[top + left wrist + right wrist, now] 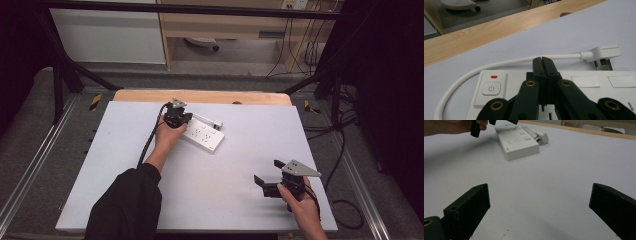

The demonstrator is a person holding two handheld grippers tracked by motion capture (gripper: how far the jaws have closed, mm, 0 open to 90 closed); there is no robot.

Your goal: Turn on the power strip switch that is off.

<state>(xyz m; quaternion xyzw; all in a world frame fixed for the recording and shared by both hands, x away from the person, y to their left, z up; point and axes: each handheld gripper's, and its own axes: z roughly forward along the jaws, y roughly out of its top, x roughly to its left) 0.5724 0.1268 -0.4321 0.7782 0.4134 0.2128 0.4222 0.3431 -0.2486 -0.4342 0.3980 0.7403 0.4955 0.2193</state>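
My left gripper (178, 116) sits over the near-left end of the white power strip (204, 134), toward the far side of the white table (210, 185). In the left gripper view its jaws are pressed together with nothing between them, their tips (542, 60) hovering just over the strip's top face (584, 82), a little to the right of the power button (491, 88) and the small red light (494, 77) above it. I cannot tell whether the tips actually touch the plastic.

The strip lies flat, angled across the table. Its white cord (499, 65) loops out from the button end, curves along the far side of the strip and ends in a white plug (602, 53) lying on the table just beside the strip's far edge — the metal pins point toward the strip. From the right gripper view the plug (542, 135) rests against the far corner of the strip (517, 141).

My right gripper (272, 176) is well apart from all this, at the near-right of the table, held low over bare surface. Its jaws stand wide apart and hold nothing — the right gripper view shows open tabletop between them (540, 202), with the strip and the left hand (446, 126) far ahead. A wooden edge (200, 96) runs along the table's far side.
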